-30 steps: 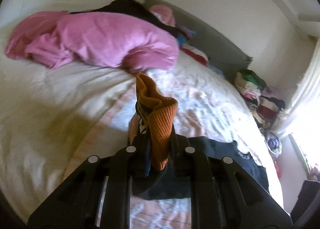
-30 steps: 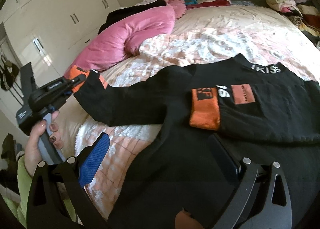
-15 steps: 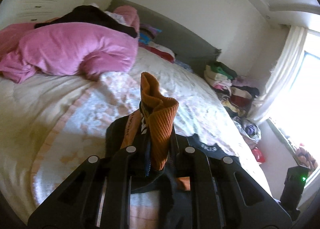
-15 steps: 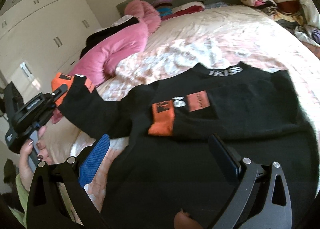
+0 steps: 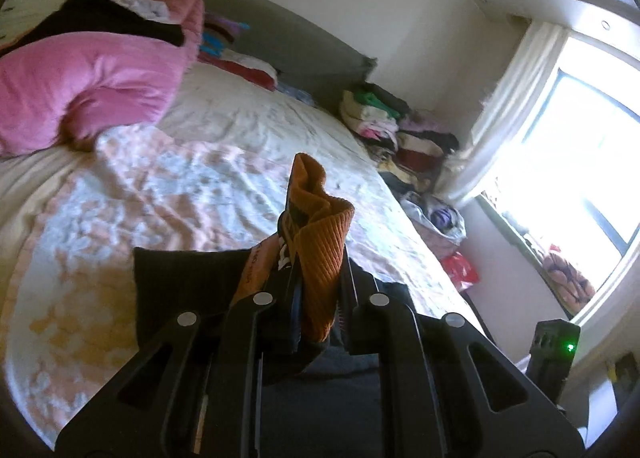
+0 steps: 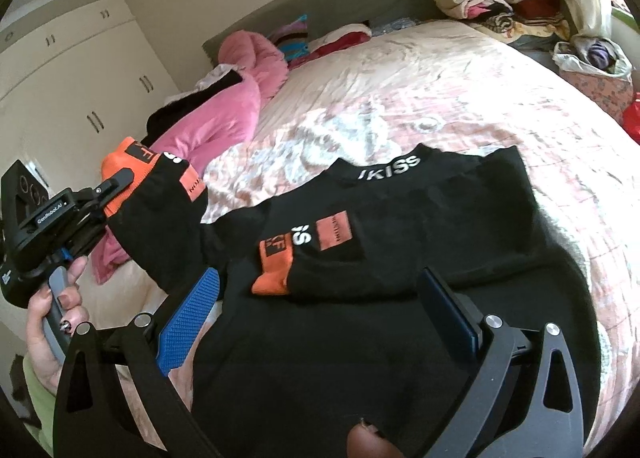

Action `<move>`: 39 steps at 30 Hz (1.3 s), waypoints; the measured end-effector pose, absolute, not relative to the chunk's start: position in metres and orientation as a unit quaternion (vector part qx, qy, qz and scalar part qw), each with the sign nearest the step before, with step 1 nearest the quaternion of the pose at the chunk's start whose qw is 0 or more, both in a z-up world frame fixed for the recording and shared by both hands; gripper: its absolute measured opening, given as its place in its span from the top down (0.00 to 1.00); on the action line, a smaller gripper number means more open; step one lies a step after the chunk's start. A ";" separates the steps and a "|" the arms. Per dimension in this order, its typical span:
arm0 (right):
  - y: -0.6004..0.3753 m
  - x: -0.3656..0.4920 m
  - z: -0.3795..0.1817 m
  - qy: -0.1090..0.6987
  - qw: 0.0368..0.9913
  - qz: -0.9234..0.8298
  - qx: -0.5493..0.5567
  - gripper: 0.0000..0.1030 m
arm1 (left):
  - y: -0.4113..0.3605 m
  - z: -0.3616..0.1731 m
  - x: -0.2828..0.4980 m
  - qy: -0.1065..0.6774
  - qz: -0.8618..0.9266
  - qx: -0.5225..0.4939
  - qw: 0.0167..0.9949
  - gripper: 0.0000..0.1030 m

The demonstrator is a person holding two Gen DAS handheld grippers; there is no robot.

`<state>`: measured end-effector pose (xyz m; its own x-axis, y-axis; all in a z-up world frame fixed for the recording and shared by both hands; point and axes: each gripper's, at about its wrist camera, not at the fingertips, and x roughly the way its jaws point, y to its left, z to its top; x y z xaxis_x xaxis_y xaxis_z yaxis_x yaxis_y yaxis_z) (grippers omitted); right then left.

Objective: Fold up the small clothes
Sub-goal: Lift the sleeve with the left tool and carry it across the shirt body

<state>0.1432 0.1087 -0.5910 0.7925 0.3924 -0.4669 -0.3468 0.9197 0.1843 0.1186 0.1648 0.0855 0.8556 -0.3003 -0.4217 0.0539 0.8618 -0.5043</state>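
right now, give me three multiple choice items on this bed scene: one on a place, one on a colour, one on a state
1. Where does the other sleeve lie?
A. folded across the black top's chest
B. on the pink blanket
C. off the bed

2. What colour is the cuff in the left gripper?
A. green
B. orange
C. white

3. How is the right gripper?
A. shut on the collar
B. shut on the cuff
C. open, holding nothing

Answers:
1 A: the other sleeve rests across the black top.
2 B: the cuff in the left gripper is orange ribbed knit.
3 C: the right gripper has its jaws wide apart above the cloth.
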 end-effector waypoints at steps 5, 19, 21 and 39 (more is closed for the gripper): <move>0.091 0.145 -0.587 0.248 0.949 0.183 0.062 0.04 | 0.142 0.094 0.134 0.262 -0.129 -0.238 0.926 0.93; 0.032 0.142 -0.582 0.229 0.961 0.118 0.104 0.04 | 0.065 0.069 0.171 0.308 -0.199 -0.189 0.911 0.93; 0.024 0.140 -0.583 0.228 0.961 0.112 0.111 0.04 | 0.057 0.055 0.174 0.322 -0.203 -0.184 0.906 0.93; -0.015 0.145 -0.602 0.267 0.949 0.064 0.153 0.04 | -0.009 -0.030 0.173 0.452 -0.278 -0.101 0.842 0.64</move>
